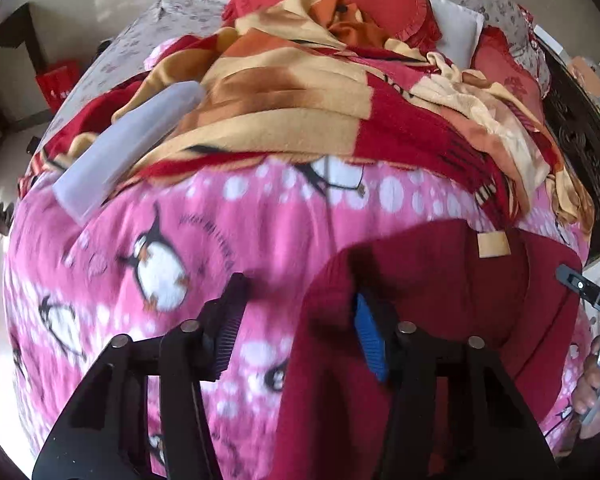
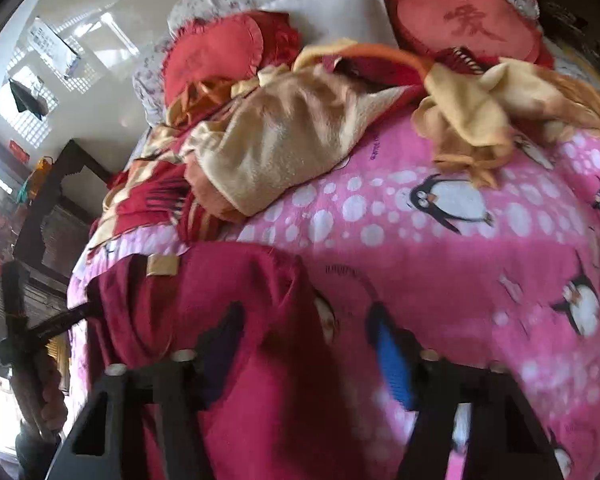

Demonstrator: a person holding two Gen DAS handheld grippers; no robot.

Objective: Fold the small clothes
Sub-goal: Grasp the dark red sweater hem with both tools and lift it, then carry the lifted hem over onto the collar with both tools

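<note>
Underneath, pink penguin blanket (image 1: pixel 188 240) over bed, red cushions (image 2: pixel 216 52) beyond

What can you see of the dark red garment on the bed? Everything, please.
The dark red garment is plain, soft, knit-looking cloth with a tan rectangular label at its far edge. It lies spread and slightly rumpled on the pink penguin blanket, its far edge close to the red and tan blanket. The left gripper and right gripper both straddle its side edges with jaws open, one finger of each over the cloth; contact is unclear. Its near part is hidden by the grippers.
</note>
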